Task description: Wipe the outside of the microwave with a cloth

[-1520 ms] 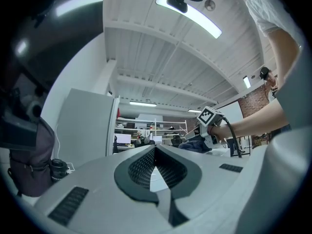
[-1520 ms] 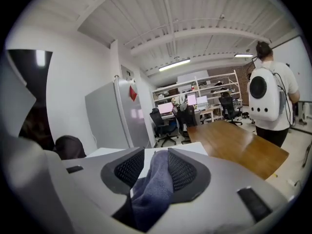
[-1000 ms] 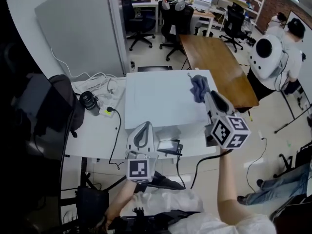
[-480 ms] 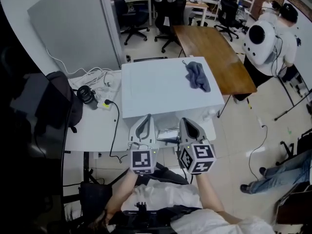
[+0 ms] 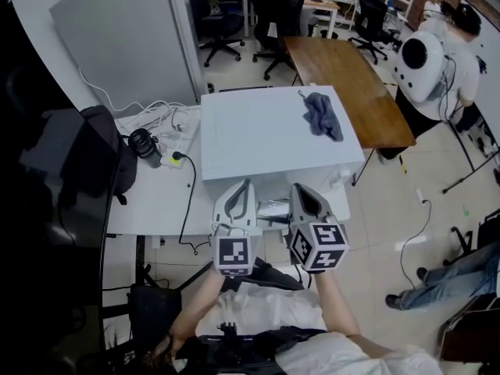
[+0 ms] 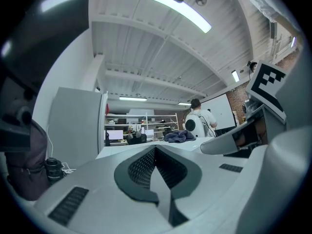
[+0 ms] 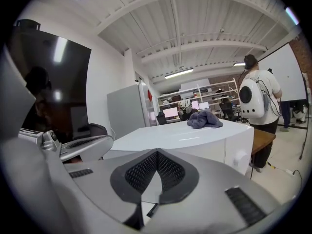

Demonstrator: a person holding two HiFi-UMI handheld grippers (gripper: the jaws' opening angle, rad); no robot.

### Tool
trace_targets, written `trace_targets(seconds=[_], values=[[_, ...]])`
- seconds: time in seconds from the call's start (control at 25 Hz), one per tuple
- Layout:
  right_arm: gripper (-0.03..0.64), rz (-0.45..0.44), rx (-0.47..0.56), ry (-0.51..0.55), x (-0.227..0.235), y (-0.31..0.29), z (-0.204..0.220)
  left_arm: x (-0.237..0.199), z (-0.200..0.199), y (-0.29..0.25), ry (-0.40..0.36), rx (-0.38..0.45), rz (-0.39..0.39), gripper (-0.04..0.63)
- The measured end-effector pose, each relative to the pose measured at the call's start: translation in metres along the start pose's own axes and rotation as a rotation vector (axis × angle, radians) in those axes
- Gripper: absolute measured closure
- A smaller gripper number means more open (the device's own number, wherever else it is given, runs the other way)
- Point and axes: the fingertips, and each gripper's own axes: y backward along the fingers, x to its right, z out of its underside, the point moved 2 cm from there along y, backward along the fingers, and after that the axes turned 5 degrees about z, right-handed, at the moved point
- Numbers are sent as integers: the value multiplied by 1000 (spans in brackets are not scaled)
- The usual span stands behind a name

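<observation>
At the near edge of the desk (image 5: 152, 205), we are holding the left gripper (image 5: 244, 186) and the right gripper (image 5: 300, 190) side by side, just in front of the microwave (image 5: 273, 131) and pointing toward it. Each pair of jaws is pressing together with nothing between them, so neither hand is carrying anything. The cloth (image 5: 322, 114) is lying bunched on the microwave's top, near its far right corner and well apart from both grippers. We are reading this as a pause, not a wipe. The cloth is sitting within reach across the top while the grippers are waiting low and empty, so no outside face is being wiped.

The head view is giving us the layout. The microwave is filling the desk's right part, a black bag (image 5: 109, 158) and loose cables (image 5: 160, 123) are lying toward its left edge, and a wooden table (image 5: 344, 73) is standing beyond the far right corner. The gripper views are adding what that view is missing. They are showing the mesh pads (image 7: 142, 172) meeting tip to tip and, from the right gripper, the microwave's front right corner with a round knob (image 7: 238, 159). The left gripper view is catching only the top's edge, with the cloth peeking over it and a person (image 6: 199, 117) wearing a white backpack beyond.
</observation>
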Motion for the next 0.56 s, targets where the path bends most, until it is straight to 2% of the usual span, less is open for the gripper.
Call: trace_targets(seconds=[0.16, 0.32, 0.48, 0.56], values=[[611, -4, -6, 5, 0, 1, 1, 0, 4, 2, -35, -7, 10, 594], [611, -15, -9, 19, -2, 2, 1, 2, 2, 2, -11, -2, -1, 594], [611, -15, -12, 33, -2, 3, 2, 4, 5, 2, -53, -12, 15, 594], [611, -15, -12, 41, -2, 3, 3, 4, 4, 3, -46, -11, 11, 594]])
